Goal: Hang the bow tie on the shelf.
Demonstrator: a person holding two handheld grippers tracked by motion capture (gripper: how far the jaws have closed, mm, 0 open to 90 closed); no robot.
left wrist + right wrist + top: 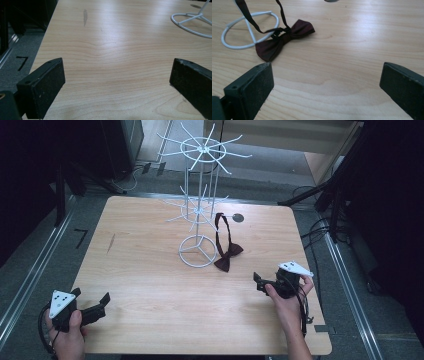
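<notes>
Dark red bow tie (223, 251) lay on the table (150, 285) against the white wire stand (198, 251) — ahead-left of the right gripper (259, 282), near, not touching. Both grippers — left gripper (102, 304) included — stood spread, empty.

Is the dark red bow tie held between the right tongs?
No, the right tongs stand open and empty, while the bow tie lies on the table beyond them, beside the white rack's base ring.

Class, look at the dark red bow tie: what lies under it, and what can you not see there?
The bow tie lies on the wooden table, its left wing just beside the white rack's base ring. Its strap loop rises toward the rack. The wood directly beneath the bow is covered.
</notes>
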